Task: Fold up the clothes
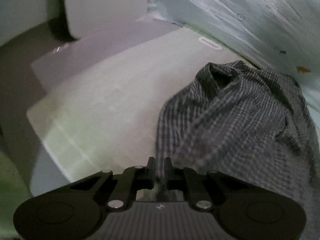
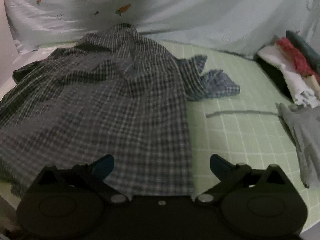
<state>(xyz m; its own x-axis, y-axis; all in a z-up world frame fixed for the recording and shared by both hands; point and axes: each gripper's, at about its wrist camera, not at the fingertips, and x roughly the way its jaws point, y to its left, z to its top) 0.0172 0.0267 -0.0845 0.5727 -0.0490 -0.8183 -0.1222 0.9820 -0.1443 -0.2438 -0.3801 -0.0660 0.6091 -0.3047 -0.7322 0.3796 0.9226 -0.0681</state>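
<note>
Your left gripper has its two fingers drawn together on an edge of the checked shirt, the cloth pinched between them and rising away in a bunched heap to the right. Beyond it in the left wrist view lies a pale board, its far edge running under a light blue patterned sheet that hangs behind.

Your right gripper stands wide apart, gripping nothing; its blue-tipped fingers hover over the near hem of the shirt. From this side the shirt lies rumpled across the left part of the green gridded mat, its peak reaching the mat's far edge against the sheet. One sleeve trails out to the right onto bare mat. At the mat's right edge rests a grey garment, and in the far right corner a stack of folded clothes, white, red and dark green.
</note>
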